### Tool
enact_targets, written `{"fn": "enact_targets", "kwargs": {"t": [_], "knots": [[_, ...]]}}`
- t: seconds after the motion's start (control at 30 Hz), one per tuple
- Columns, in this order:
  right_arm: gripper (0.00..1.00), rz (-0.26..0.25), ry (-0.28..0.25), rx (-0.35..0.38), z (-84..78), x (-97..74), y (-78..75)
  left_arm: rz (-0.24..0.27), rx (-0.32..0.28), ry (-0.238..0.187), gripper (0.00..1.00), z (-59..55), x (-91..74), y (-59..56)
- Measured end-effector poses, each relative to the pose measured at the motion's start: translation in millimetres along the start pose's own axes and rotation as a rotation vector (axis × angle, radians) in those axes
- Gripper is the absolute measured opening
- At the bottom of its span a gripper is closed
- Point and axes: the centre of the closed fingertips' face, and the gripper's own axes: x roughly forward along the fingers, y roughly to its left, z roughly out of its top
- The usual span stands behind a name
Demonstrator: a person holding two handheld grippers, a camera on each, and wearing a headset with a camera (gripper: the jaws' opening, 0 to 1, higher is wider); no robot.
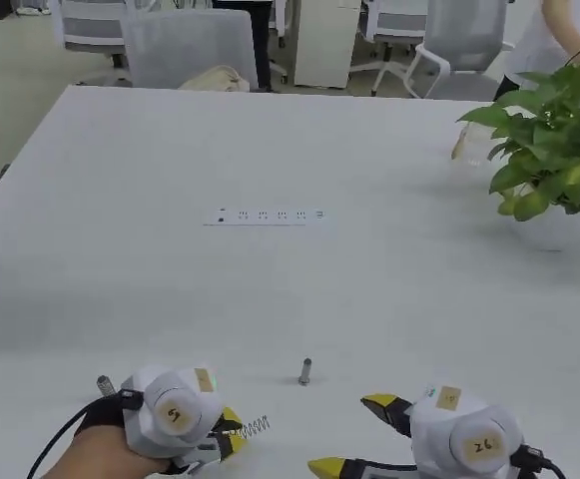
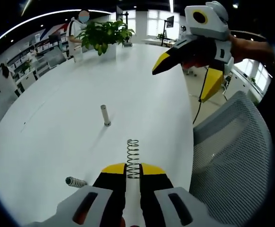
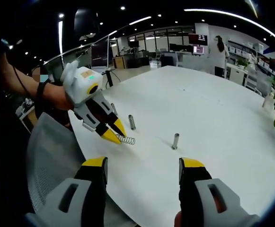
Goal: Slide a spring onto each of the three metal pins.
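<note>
My left gripper (image 2: pixel 133 169) is shut on one end of a small coil spring (image 2: pixel 133 153), which sticks out past its yellow tips just above the white table (image 1: pixel 270 289). In the head view the left gripper (image 1: pixel 232 431) sits at the bottom left with the spring (image 1: pixel 255 427) pointing right. A short metal pin (image 1: pixel 304 372) stands upright a little beyond the spring. A second pin (image 1: pixel 105 384) stands left of that gripper. My right gripper (image 3: pixel 143 165) is open and holds nothing. Ahead of it stand two bare pins (image 3: pixel 175 141) (image 3: pixel 132 122) and the held spring (image 3: pixel 126 139).
A ribbed cylinder (image 2: pixel 75 181) is on the table by the left jaw; I cannot tell whether it is a loose spring or a pin wearing one. A power strip (image 1: pixel 270 217) sits mid-table, a potted plant (image 1: pixel 559 130) at the far right. Office chairs stand beyond.
</note>
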Motion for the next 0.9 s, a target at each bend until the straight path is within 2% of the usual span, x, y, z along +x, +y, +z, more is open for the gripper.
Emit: {"fn": "enact_targets", "kwargs": {"t": [0.27, 0.43, 0.9], "knots": [[0.59, 0.021, 0.002, -0.013, 3.5, 4.5, 6.2, 0.024, -0.006, -0.022, 0.03, 0.4, -14.4, -0.6], [0.58, 0.035, 0.001, -0.019, 5.4, 7.2, 9.9, 0.04, -0.005, -0.041, 0.03, 4.7, -23.9, 0.3], [0.52, 0.115, -0.02, -0.04, 24.7, 21.4, 24.7, 0.07, 0.006, -0.083, 0.03, 11.1, -46.7, 1.4]]}}
